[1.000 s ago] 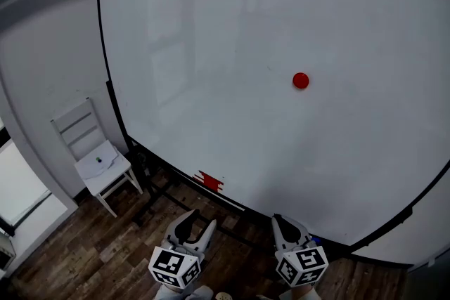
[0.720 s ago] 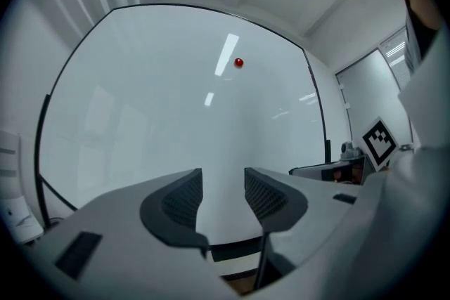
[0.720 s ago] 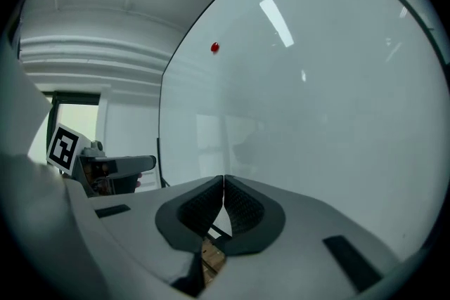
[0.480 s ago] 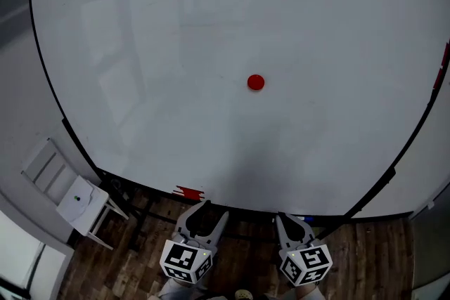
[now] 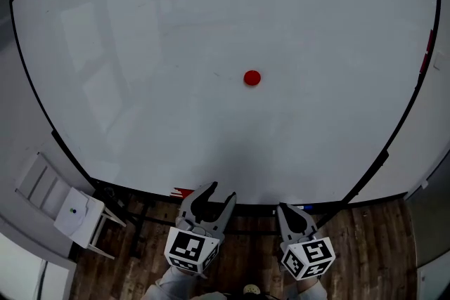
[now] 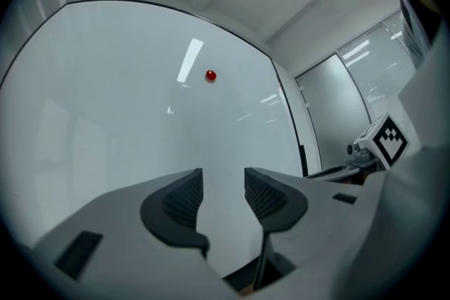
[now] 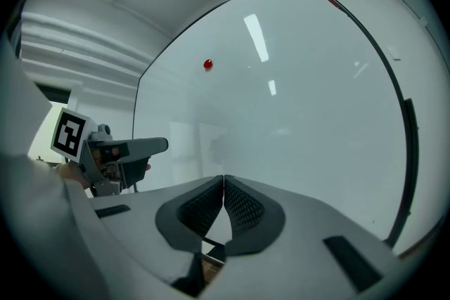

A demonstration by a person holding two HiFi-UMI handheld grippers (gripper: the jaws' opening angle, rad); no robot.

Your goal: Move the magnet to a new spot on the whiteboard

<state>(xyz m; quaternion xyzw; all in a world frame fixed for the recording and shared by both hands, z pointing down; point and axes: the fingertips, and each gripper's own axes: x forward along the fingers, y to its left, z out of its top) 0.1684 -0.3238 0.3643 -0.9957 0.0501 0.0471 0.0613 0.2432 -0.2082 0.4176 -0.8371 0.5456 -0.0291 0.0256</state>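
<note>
You left the magnet [image 5: 252,78] stuck flat on the whiteboard [image 5: 211,24], near the middle and slightly right of centre in the head view. It was a small red round disc, so it showed no long axis. Its flat face pointed out from the board, toward you. In both tool views it was only a red dot [image 6: 210,75] [image 7: 207,64], too small for any detail.

You held the left tool [image 5: 216,194] low, by the board's bottom edge and well apart from the magnet. Its jaws stood moderately wide [image 6: 223,183], with nothing between them but the board behind. The right tool [image 5: 290,214] was just beside it, also low, with its jaws closed tip to tip [image 7: 223,186] on nothing. Both tools hung over the wooden floor [image 5: 365,242].

The board's top and upper corners were cut off by the frame in the head view. Your hands were hidden under the marker cubes. A small red object [image 5: 181,191] sat at the board's lower edge, partly behind the left tool and hard to make out. There was another red strip [image 5: 429,46] on the right edge, and you could not tell what it was. The white chair [image 5: 70,211] at lower left was partly cut off.
</note>
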